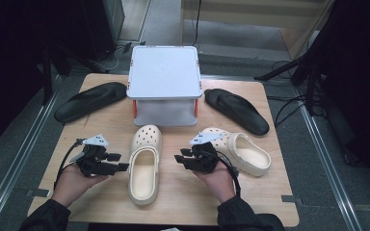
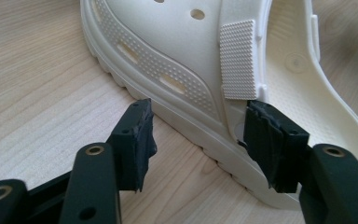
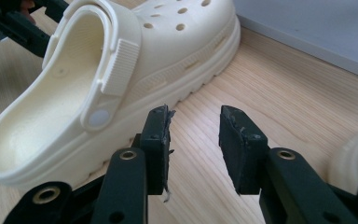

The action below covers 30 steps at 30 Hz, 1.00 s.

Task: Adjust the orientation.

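A cream clog [image 1: 144, 166] is laid at the table's [image 1: 183, 192] centre, toe towards twelve o'clock. It is flanked at nine o'clock by the left gripper [image 1: 118, 162], whose jaws are spread astride its side wall without pressing, and at three o'clock by the right gripper [image 1: 182, 159], jaws parted on nothing.

The high view looks forward and down from above the person's side, far enough back to take in the whole table [image 1: 173, 202]. The left gripper view rides low and close, looking along its jaws at the side of the middle clog [image 2: 191, 79]. The right gripper view, equally low and near, faces what seems the same clog [image 3: 121, 70] from the other side, so all three share it [image 1: 144, 163].
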Motion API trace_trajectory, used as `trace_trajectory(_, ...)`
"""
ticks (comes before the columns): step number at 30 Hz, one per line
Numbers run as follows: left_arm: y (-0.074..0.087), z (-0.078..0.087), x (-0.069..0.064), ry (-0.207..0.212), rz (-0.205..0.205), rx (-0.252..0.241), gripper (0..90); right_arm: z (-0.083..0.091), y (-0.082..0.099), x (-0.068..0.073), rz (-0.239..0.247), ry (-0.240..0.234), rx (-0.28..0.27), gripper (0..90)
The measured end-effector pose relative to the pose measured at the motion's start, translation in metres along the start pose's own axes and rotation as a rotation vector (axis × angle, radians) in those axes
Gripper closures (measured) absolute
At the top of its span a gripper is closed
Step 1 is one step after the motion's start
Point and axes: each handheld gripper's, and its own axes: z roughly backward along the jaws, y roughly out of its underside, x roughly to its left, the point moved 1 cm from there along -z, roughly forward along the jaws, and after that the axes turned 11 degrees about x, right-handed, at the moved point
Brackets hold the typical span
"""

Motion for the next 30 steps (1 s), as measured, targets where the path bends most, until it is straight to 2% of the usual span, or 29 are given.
trace_trajectory(7, -0.004, -0.001, 0.004, -0.001, -0.024, 0.020, 41.1, 0.023, 0.015, -0.010, -0.037, 0.010, -0.027, 63.7)
trace_trajectory(12, -0.005, 0.000, 0.006, 0.002, -0.039, 0.027, 41.1, 0.038, 0.026, -0.020, -0.069, 0.041, -0.038, 63.8)
trace_trajectory(20, -0.006, 0.006, 0.012, 0.003, -0.017, -0.007, 41.4, 0.062, 0.047, -0.036, -0.100, 0.091, -0.048, 63.9)
trace_trajectory(24, -0.008, 0.006, 0.015, -0.003, -0.023, -0.003, 41.5, 0.075, 0.058, -0.044, -0.133, 0.118, -0.060, 64.1)
trace_trajectory(27, -0.009, 0.005, 0.018, 0.003, -0.011, -0.015, 41.5, 0.083, 0.067, -0.049, -0.149, 0.134, -0.063, 64.2)
trace_trajectory(30, -0.010, 0.005, 0.020, 0.001, -0.001, -0.006, 41.5, 0.089, 0.073, -0.053, -0.160, 0.148, -0.066, 64.2)
